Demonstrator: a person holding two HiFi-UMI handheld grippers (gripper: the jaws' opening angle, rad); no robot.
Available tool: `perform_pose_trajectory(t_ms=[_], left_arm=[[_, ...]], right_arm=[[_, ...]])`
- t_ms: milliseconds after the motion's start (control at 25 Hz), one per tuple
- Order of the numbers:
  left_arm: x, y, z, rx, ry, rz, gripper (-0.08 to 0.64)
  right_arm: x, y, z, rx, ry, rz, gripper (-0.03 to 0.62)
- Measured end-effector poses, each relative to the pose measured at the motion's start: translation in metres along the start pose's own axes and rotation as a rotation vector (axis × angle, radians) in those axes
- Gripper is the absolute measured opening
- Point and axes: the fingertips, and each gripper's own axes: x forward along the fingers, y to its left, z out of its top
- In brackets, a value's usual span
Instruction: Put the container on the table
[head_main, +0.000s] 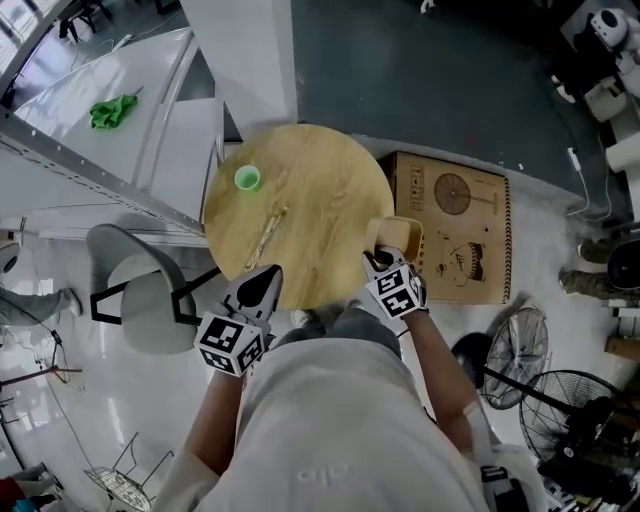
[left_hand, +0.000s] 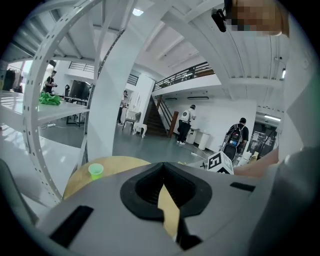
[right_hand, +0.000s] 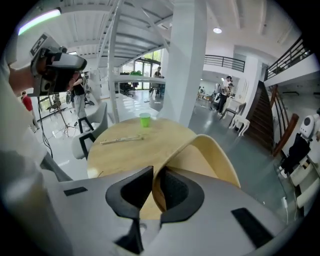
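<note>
1. a small green cup (head_main: 247, 178) is standing upright, with a thin pale stick (head_main: 268, 232) lying near it.
2. a printed cardboard box (head_main: 455, 225) is lying flat on the floor.
3. a grey chair (head_main: 140, 290) is standing on the opposite side from the box.
4. a green cloth (head_main: 113, 110) is lying crumpled on a white shelf (head_main: 150, 70).
5. a wire-caged fan (head_main: 515, 350) is sitting just beside a second fan (head_main: 570, 410).
6. in the left gripper view, a person with a backpack (left_hand: 237, 137) is standing far off, near a staircase (left_hand: 160, 117).
</note>
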Motion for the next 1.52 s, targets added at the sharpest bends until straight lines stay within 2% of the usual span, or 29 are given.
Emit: perform_pose_trajectory(t_ms=[240,640,1000,1520], left_arm=[[0.006,0.020,0.003,-0.050,-0.007,0.080,0.015],[0.023,0.034,0.008,-0.128,-0.006,0.266,0.015],[0.016,0.046,0.007,-0.164,-0.006,0.388,0.015],[0.002,0.055,-0.001,-0.211,-0.020,0.499,0.015]], right_arm=[[0.042,-0.013,0.005,-0.075,0.057,0.065,0.067],[0.099,-0.039,-0.003,-0.169,0.125,0.195,0.067],[0.139,-0.049,0.003,-0.250,0.161,0.251,0.069],[0.182,-0.063,0.009,-0.308,0.224,0.279,0.084]])
